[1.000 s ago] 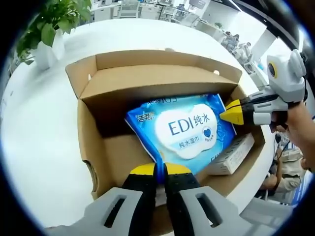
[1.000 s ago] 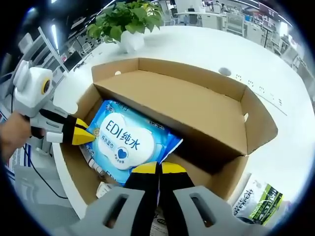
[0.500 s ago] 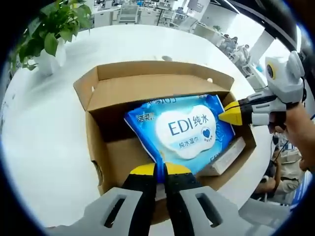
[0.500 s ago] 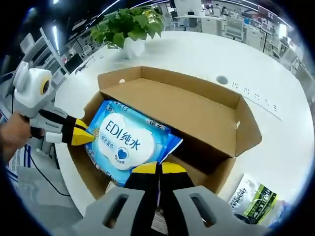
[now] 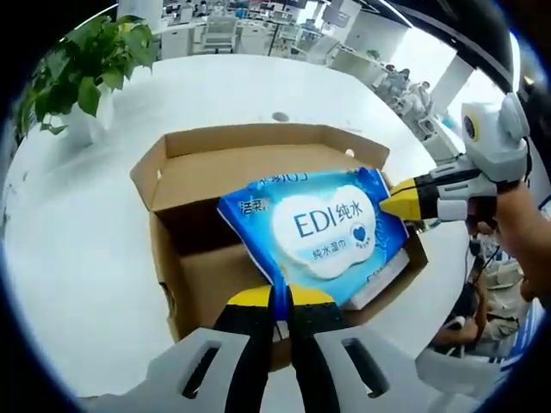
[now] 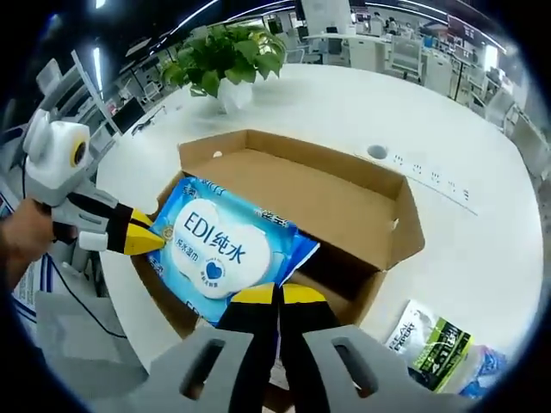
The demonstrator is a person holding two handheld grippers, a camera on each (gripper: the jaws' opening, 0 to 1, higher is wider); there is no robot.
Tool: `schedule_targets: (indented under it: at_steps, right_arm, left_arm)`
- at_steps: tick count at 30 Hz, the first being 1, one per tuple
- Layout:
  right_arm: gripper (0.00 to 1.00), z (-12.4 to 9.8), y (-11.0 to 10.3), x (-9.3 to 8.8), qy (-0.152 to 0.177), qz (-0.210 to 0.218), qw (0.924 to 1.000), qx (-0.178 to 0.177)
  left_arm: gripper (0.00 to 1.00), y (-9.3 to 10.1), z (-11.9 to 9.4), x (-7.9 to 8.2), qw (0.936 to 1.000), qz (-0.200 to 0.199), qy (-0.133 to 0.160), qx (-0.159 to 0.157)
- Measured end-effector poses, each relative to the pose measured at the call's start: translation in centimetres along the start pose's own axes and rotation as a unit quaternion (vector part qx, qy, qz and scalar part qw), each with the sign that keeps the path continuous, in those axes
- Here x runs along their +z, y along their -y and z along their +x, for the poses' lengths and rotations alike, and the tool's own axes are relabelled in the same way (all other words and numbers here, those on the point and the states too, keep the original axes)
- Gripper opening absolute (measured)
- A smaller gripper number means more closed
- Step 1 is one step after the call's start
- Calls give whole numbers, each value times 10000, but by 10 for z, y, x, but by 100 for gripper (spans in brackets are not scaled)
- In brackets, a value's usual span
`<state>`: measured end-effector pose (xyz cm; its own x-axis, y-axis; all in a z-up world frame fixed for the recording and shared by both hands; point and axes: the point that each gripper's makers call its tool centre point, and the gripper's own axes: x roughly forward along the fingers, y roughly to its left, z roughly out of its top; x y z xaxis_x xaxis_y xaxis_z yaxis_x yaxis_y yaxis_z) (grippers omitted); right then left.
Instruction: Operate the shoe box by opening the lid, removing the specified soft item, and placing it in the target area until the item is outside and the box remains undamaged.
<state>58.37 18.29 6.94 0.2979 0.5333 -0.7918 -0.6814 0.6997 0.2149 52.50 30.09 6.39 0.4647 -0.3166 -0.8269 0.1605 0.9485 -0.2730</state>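
Blue wet-wipe pack (image 5: 325,231), soft and flat, held above the open shoe box (image 5: 185,172), clear of the box floor by the look of it, though how far clear of the walls cannot be told. Long axis strung between the two tools: one corner pinched in the left tool (image 5: 281,301), the opposite corner in the right tool (image 5: 398,205). Same span in the right gripper view, pack (image 6: 225,245) stretched from the right tool (image 6: 277,297) at the near corner across to the left tool (image 6: 148,242) at the far one. Both tools closed tight on the pack's edge, jaws meeting over the film with no gap showing. Neither hand nearer than the other, the load shared end to end. Lid flap (image 6: 301,185) folded back and open behind the pack; a white carton (image 5: 379,277) lying in the box underneath. Beyond the box, bare white bench (image 6: 482,249) toward the green and white packet (image 6: 435,340), probably the easiest way out, sideways along the pack's own axis and away from the cardboard walls. Potted plant (image 5: 82,69) standing well apart on the far side of the bench.
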Motion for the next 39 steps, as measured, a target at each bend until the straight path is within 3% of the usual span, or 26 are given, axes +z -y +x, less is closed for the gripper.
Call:
schedule_targets:
  at_steps: [16,39]
  right_arm:
    - [0,-30,20,-4,92,79,9998,-182]
    - [0,-75,73,-26,225,385,9979,-470]
  left_arm:
    - [2,34,-2,12,9997,161,57,-160]
    - [2,105,13,35,9975,530,30,-460]
